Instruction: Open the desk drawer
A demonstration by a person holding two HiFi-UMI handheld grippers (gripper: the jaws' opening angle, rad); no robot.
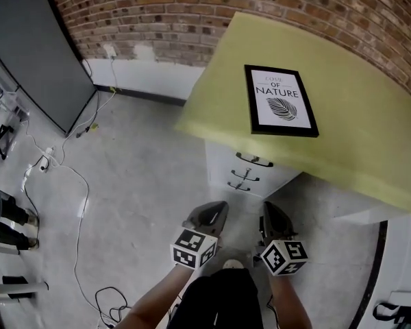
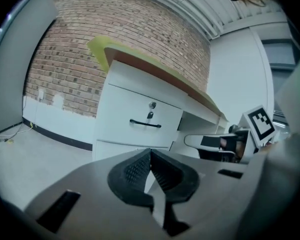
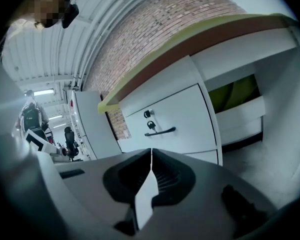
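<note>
Closest in, the left gripper (image 2: 150, 153) has its jaws pressed together on nothing; the right gripper (image 3: 151, 153) matches it, closed and empty; both hang low over the floor (image 1: 144, 177), well short of the desk (image 1: 356, 129). Ahead, the top drawer (image 3: 175, 121) sits flush, its black handle (image 3: 160, 131) untouched; by my reading nothing is done yet; reach, grip and pull all remain.

White drawer (image 2: 140, 121), yellow-green desktop (image 1: 356, 115)
</note>
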